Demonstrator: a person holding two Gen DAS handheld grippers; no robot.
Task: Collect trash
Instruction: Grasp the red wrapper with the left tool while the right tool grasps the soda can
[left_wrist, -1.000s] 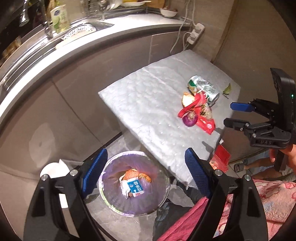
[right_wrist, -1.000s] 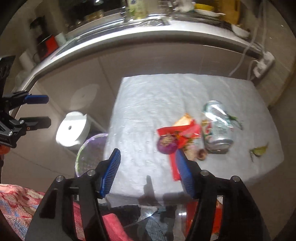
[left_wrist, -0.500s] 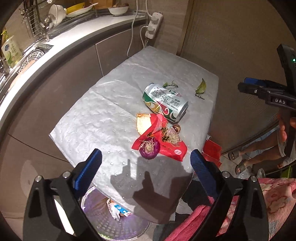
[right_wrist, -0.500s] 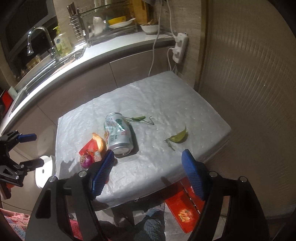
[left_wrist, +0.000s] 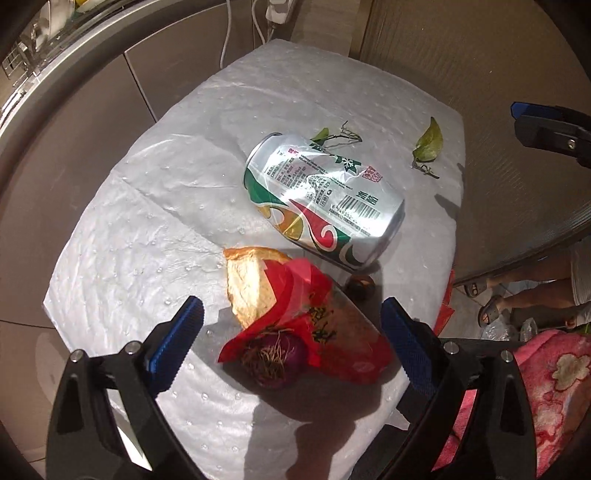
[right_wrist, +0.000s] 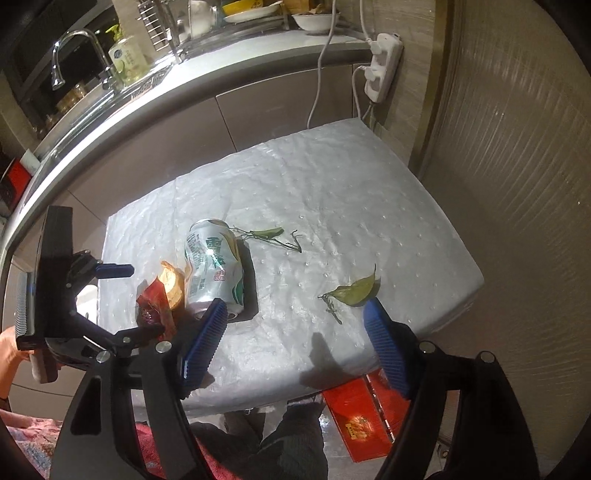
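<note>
cans: one (left_wrist: 325, 199), on its side
leaves: two loose (right_wrist: 354, 291)
onion: one (left_wrist: 280, 354)
left gripper (left_wrist: 291, 332): jaws wide, empty
right gripper (right_wrist: 295, 332): just opened, empty

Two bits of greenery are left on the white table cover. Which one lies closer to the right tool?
The single broad green leaf, lying alone just ahead of the open right tool. The thin leafy twig lies farther back, beside the silver drink can.

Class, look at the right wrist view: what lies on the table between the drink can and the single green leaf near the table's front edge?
Nothing: between the can and the leaf, the right wrist view shows only bare white table cover. The leafy twig lies farther back.
</note>
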